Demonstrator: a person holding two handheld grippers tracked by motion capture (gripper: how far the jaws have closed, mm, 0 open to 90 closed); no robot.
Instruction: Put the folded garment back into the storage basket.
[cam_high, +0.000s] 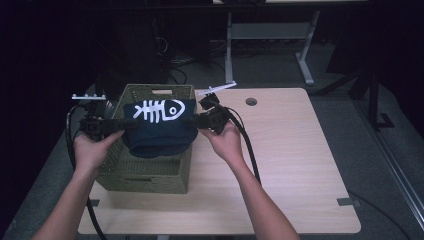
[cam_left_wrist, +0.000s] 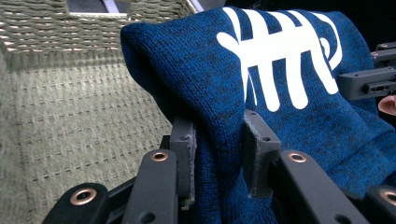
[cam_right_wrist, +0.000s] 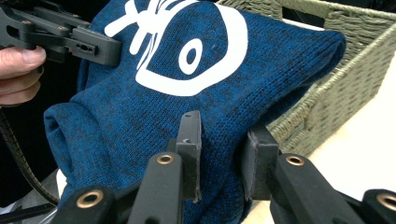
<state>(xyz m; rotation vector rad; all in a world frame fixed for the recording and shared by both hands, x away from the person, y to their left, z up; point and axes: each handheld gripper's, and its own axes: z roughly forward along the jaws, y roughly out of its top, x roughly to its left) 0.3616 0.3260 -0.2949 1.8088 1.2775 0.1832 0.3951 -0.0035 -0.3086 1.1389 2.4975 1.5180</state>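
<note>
**Blue knit held over a woven basket in a darkened room**

A person stands at a pale wooden worktop (cam_high: 290, 165) and holds a folded dark blue knit garment (cam_high: 160, 131) by its two ends, just above the open top of an olive-green woven basket (cam_high: 150, 172). The left gripper (cam_high: 116, 125) has its jaws pinched tight on the cloth at the garment's left end, and the right gripper (cam_high: 192, 121) has its jaws clamped on the right end in the same way; in each gripper view a fold of blue knit is squeezed between the two black pads. A white fish-skeleton print (cam_high: 160, 110) faces up, and the middle of the garment sags toward the person.

The basket sits at the left side of the worktop, its near wall close to the front edge and a cut-out handle in its far wall. The worktop has rounded corners, a round cable hole (cam_high: 251, 101) near its far edge and small grey tabs of tape (cam_high: 346, 201) near the front. Black cables trail from both grippers past the person's bare forearms. Around the table lies grey carpet (cam_high: 350, 120); behind it the room is dim, with the white legs of another desk (cam_high: 305, 65) and loose cables on the floor.
</note>
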